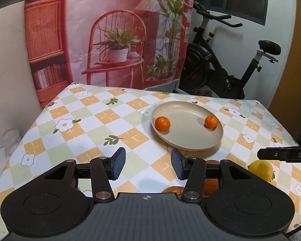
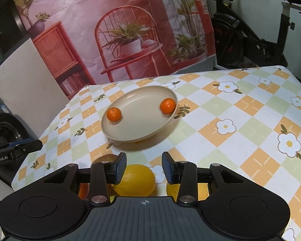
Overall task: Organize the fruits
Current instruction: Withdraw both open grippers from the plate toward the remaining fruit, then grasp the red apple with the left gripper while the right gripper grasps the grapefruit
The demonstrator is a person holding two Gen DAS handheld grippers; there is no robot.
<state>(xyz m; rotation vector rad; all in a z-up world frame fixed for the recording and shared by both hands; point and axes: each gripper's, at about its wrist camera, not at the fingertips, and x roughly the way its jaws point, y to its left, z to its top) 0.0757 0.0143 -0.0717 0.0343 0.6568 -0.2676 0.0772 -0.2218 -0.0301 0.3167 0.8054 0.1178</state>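
Note:
A beige plate [image 1: 190, 138] [image 2: 138, 128] sits on the checked tablecloth and holds two small oranges, one at its left [image 1: 162, 123] [image 2: 114, 114] and one at its right [image 1: 211, 121] [image 2: 167, 105]. My left gripper [image 1: 148, 163] is open and empty, short of the plate. My right gripper [image 2: 144, 167] is open and empty above a yellow lemon [image 2: 135, 180] [image 1: 260, 169]. More orange fruit [image 1: 190, 188] lies partly hidden under the left gripper. A second yellow fruit [image 2: 173, 189] and an orange one [image 2: 83, 190] lie partly hidden under the right gripper.
The table [image 1: 90, 120] with the flower-patterned cloth ends at the back against a printed backdrop [image 1: 110, 30]. An exercise bike [image 1: 220, 64] stands behind the table at the right. The right gripper's finger [image 1: 281, 154] shows at the right edge of the left wrist view.

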